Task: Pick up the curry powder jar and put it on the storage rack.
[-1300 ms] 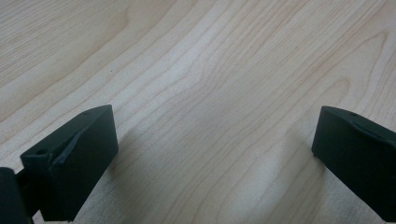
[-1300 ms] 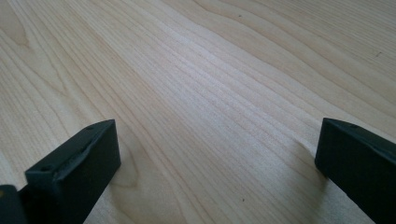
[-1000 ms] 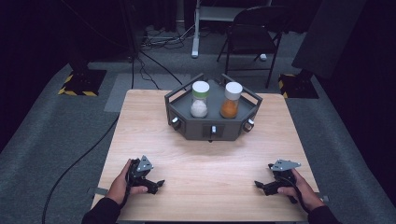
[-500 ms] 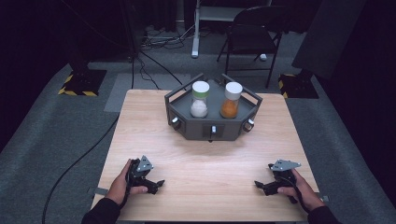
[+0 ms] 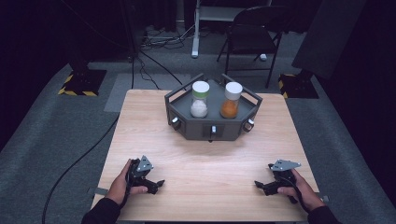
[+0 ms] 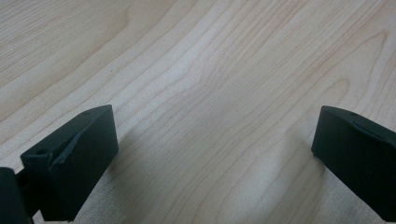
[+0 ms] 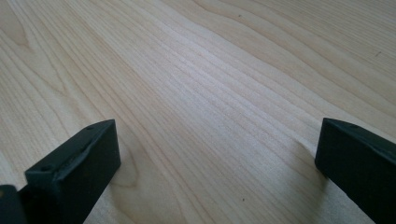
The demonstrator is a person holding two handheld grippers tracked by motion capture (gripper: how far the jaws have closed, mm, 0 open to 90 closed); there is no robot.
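Two jars (image 5: 200, 99) (image 5: 231, 100), one rack (image 5: 187, 122), two tongs (image 5: 156, 185) (image 5: 259, 185)

The left gripper (image 5: 148, 179) was black, topped by a grey three-cornered plate at its twelve o'clock edge. The right gripper (image 5: 273, 181) matched it, with a thin black cable trailing toward five o'clock. Both wrists wore dark sleeves. In the gripper views each blocky matte-black jaw bore small round screw holes.
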